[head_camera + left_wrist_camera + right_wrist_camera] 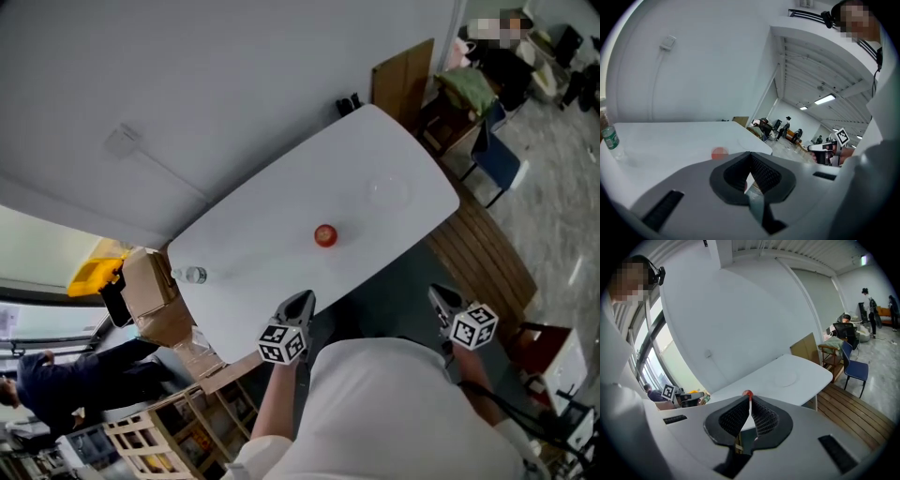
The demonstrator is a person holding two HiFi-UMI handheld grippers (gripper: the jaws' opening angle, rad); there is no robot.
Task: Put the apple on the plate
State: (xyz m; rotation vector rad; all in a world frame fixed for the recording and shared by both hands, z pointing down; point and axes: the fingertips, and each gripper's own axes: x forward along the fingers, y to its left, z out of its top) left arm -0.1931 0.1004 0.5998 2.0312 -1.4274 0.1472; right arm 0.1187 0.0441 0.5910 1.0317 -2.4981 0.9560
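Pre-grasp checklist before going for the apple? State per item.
1. Apple located: ok. The apple sits in the open on the table.
2. Plate free: ok. The plate is empty, past the apple toward the table's far end.
3. Fingers open for a grasp: not ok. The left gripper and right gripper are both shut, with nothing held.
4. Gripper at the apple: not ok. Both are back by the table's near edge, apart from it.
5. Clutter near the apple: ok. The bottle stands far off at the other end.
6. Plate rim height: cannot tell.
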